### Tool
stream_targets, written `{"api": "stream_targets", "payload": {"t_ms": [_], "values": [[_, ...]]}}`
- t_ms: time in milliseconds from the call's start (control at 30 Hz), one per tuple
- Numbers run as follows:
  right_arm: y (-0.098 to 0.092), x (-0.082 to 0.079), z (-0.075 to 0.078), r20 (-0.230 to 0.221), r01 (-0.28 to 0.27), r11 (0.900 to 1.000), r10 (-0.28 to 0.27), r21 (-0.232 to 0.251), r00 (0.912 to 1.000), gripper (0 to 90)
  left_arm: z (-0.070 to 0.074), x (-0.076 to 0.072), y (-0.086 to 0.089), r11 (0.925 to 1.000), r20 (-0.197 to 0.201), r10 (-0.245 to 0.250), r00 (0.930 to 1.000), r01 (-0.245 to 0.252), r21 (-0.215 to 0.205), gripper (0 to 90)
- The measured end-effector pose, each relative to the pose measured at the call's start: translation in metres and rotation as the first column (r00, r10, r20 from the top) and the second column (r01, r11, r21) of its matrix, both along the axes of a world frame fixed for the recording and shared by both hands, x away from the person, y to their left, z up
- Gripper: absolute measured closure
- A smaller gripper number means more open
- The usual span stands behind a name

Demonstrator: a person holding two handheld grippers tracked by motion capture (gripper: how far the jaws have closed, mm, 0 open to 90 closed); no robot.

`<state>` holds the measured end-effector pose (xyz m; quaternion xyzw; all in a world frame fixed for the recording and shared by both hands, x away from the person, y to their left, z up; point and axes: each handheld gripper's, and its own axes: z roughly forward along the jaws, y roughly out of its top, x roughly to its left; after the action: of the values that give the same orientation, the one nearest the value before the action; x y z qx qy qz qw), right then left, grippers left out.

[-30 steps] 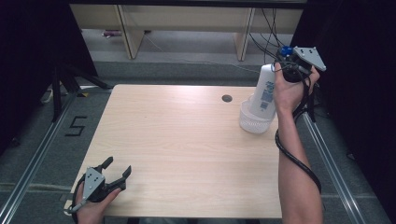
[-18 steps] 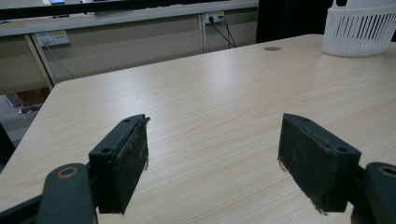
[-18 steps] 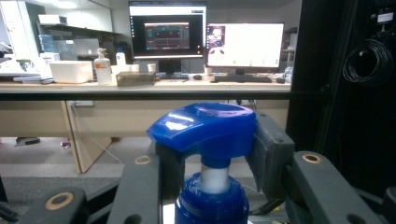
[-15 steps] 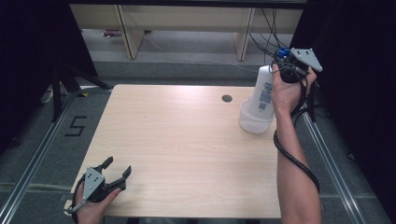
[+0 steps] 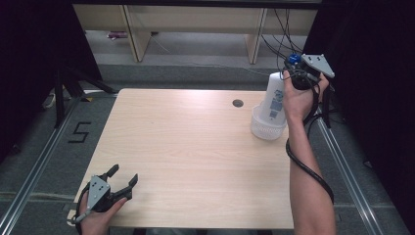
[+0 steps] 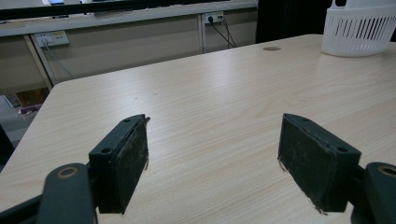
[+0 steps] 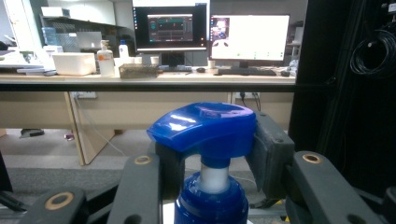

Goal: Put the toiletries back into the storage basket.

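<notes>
High view has the right gripper (image 5: 293, 73) up at the far right corner of the light wooden table (image 5: 195, 161), clamped on the top end of a tall white plastic pump bottle with a blue pump head (image 5: 275, 100). The bottle's long axis runs nearly straight up and down, tipped just a touch, and it hangs directly below the jaws with its bottom end sitting in or right at the mouth of a small round white slotted plastic basket (image 5: 266, 128); I honestly can't tell whether it's resting on the basket floor or hanging just above it.

Right gripper view backs up the grip: the two black jaws stand partway closed, one on each side of the blue pump head (image 7: 203, 128), pads pressed against it, with the blue collar and white neck just under them.

Left gripper (image 5: 120, 183) sits low at the near left corner, jaws spread wide with nothing between them, just bare tabletop. From there the basket (image 6: 357, 30) is way off, far ahead and to the right.

So my guess is the next bit is all on the right hand: basket straight below the jaws, bottle axis lined up with it, so it comes down to a vertical move.
</notes>
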<state>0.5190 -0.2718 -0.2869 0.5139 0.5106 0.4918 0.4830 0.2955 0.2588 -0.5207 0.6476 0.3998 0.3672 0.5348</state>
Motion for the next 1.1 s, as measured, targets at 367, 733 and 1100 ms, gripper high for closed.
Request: {"api": "stream_targets", "payload": {"t_ms": [367,733,1100], "values": [[-0.001,0.001,-0.012,-0.027,-0.007,1.0,0.007,-0.011,0.9996,60.4,0.0,0.0,0.0,1.0,-0.002,0.001,1.0,-0.001,0.0,23.8],[-0.001,0.003,-0.026,-0.049,-0.011,1.0,0.01,-0.019,0.9987,60.3,0.0,0.0,0.0,1.0,0.0,0.002,1.0,-0.002,0.001,23.8],[-0.002,0.002,-0.033,-0.069,-0.017,1.0,0.016,-0.022,0.9975,60.3,0.0,0.0,0.0,1.0,0.0,0.003,1.0,-0.003,0.001,23.8]]}}
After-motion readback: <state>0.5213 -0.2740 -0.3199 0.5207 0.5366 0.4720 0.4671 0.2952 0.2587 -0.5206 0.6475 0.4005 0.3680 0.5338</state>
